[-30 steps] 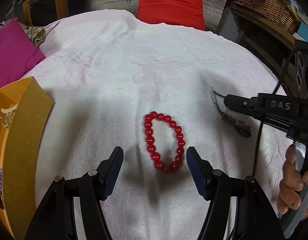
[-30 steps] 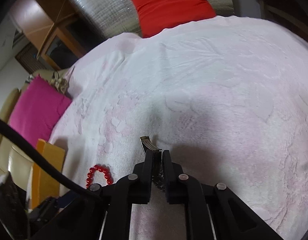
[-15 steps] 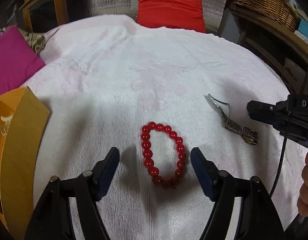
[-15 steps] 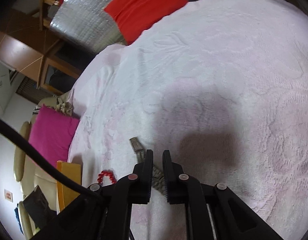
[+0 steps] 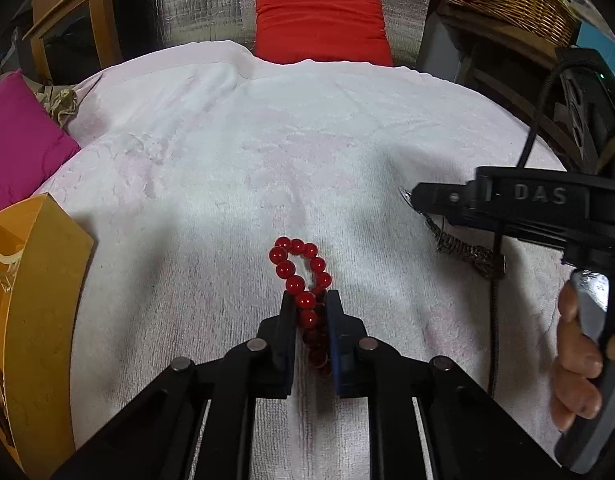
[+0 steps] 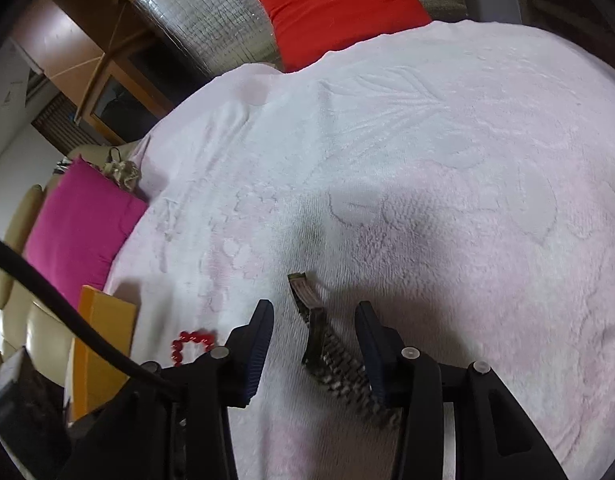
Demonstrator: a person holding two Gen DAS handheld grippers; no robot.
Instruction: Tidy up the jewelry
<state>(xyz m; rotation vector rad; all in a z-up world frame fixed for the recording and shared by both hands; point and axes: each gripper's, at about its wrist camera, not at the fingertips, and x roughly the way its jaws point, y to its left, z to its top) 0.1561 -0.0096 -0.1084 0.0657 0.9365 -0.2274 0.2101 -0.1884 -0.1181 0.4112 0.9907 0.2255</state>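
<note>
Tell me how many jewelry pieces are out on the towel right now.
2. The red bead bracelet is pinched in the left gripper. The metal watch band lies between the open fingers of the right gripper. The yellow box may hide more.

Between the black left fingers (image 5: 285,332) sat glossy red beads (image 5: 295,284). Between the right fingers' (image 6: 259,344) dark-blue pads lay a speckled, seemingly silver-and-dark watch band (image 6: 339,360) on pale pink floral-embossed cloth (image 6: 447,184).

Red bead bracelet (image 5: 303,284) on white towel, loop squeezed narrow, near end pinched between left gripper (image 5: 310,300) fingers. Metal link watch band (image 6: 331,348) lies stretched flat, well right of bracelet.
</note>
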